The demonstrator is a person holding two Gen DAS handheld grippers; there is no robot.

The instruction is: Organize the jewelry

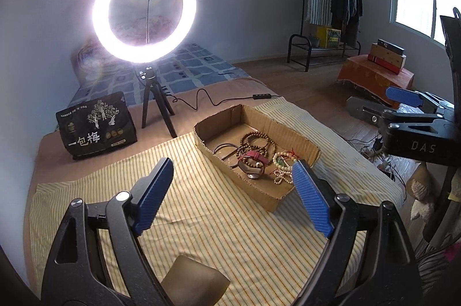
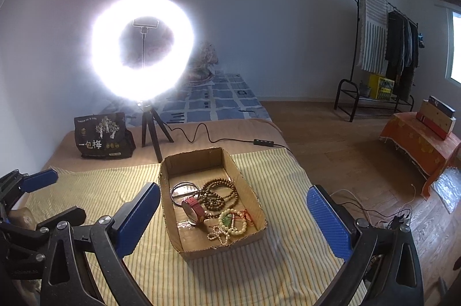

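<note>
Left gripper [image 1: 232, 196]: nearest the lens in the left wrist view; blue-padded jaws spread wide, nothing between them, held above the striped cloth [image 1: 201, 219] short of the box.
Right gripper [image 2: 233, 219]: jaws likewise wide apart and empty; the box shows in the gap between them but lies beyond the tips, untouched.
Cardboard box [image 2: 173, 219]: shallow open tray on the striped cloth, far end bare, contents gathered toward the near end.
Box contents: brown bead strand [image 2: 219, 192] coiled at centre; red-strapped watch [image 2: 193, 208] just beside it; pale bead strand [image 2: 230, 228] with a green piece and red cord nearest the front wall; dark ring [image 2: 184, 190] at the left side, lying flat.
Overlap: watch, brown beads and pale beads touch and partly cover one another; how many separate strands there are cannot be told.
Ring light [image 1: 144, 11]: lit, on a small tripod behind the box; its glare washes out the wall and bedding behind it.
Black bag [image 1: 96, 127]: upright left of the tripod, printed text too small to read fully.
Tan object [image 1: 198, 280]: at the lower edge of the left wrist view, cut off by the gripper body, unidentifiable.
Clothes rack [image 2: 386, 47]: far right, garments dark and indistinct.
</note>
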